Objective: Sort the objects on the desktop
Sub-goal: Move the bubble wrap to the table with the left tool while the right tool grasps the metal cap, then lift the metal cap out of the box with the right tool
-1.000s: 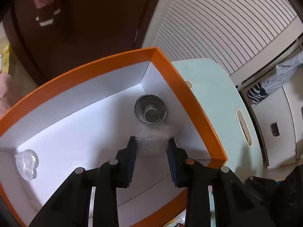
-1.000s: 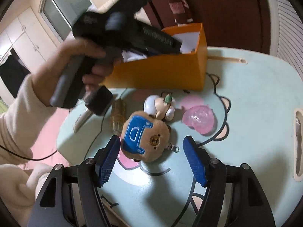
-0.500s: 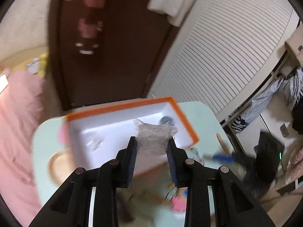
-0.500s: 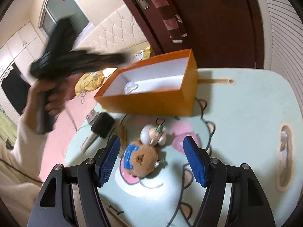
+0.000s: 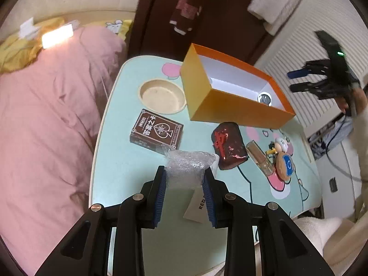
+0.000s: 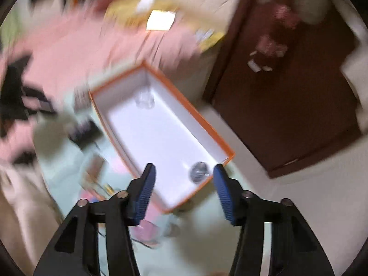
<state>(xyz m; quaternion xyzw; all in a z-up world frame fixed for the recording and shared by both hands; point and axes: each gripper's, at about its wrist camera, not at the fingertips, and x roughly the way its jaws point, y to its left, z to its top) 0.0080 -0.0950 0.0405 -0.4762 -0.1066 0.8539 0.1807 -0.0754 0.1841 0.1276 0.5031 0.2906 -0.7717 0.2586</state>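
Note:
My left gripper [image 5: 185,177] is shut on a clear bubble-wrap bag [image 5: 187,164] and holds it above the near part of the mint table [image 5: 119,161]. An orange box [image 5: 230,105] with a white inside stands at the far side; a round metal cup [image 5: 264,97] lies in it. My right gripper [image 6: 184,184] is open and empty, high over the box [image 6: 158,135], with the metal cup [image 6: 199,171] between its fingers; this view is blurred. The right gripper also shows in the left wrist view [image 5: 301,80].
On the table lie a brown card box [image 5: 156,131], a dark red pouch [image 5: 228,143], an amber bottle [image 5: 260,158], a bear plush [image 5: 285,165], a small figure [image 5: 279,143] and a white tag [image 5: 197,207]. A round recess [image 5: 162,96] is beside the orange box. Pink bedding [image 5: 46,119] lies to the left.
My left gripper lifted the bubble-wrap bag out of the orange box and drew back over the near table. My right gripper rose from the bear plush and swung over the box.

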